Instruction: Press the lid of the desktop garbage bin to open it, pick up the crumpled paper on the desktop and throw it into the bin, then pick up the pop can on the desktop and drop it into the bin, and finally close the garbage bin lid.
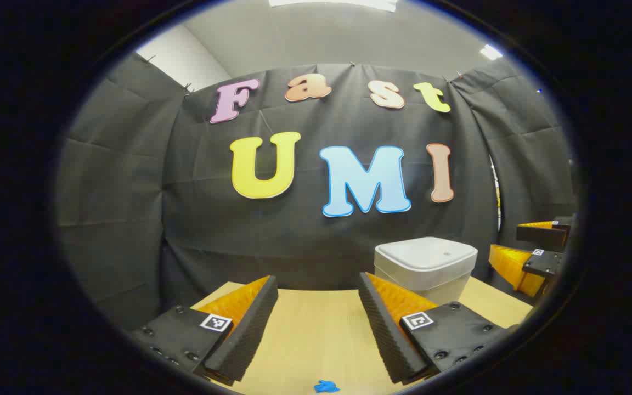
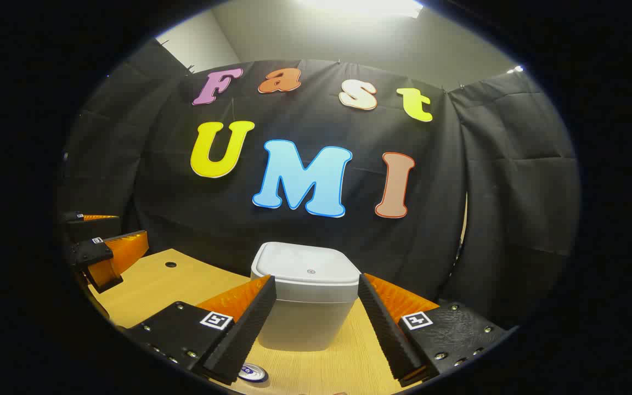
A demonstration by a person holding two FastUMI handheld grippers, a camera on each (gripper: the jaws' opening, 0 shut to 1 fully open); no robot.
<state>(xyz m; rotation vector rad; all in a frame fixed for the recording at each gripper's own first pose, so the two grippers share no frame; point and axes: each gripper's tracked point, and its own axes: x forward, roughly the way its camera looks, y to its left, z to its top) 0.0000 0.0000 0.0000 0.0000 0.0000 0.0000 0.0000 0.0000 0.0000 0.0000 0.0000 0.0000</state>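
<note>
A white desktop bin [image 2: 308,307] with its lid [image 2: 308,266] down stands on the wooden table, straight ahead in the right gripper view. My right gripper [image 2: 315,278] is open, its fingers framing the bin from the near side without touching it. The silver top of a pop can [image 2: 253,374] peeks out just below the right gripper's left finger. In the left gripper view the bin [image 1: 424,266] sits ahead to the right. My left gripper [image 1: 317,280] is open over bare table with nothing between its fingers.
The wooden table [image 1: 316,334] ends at the black cloth wall behind the bin. A small blue mark [image 1: 327,387] lies on the table near its front. A round hole [image 2: 170,264] is in the tabletop at far left. Each gripper appears at the other view's edge [image 1: 519,247] [image 2: 116,233].
</note>
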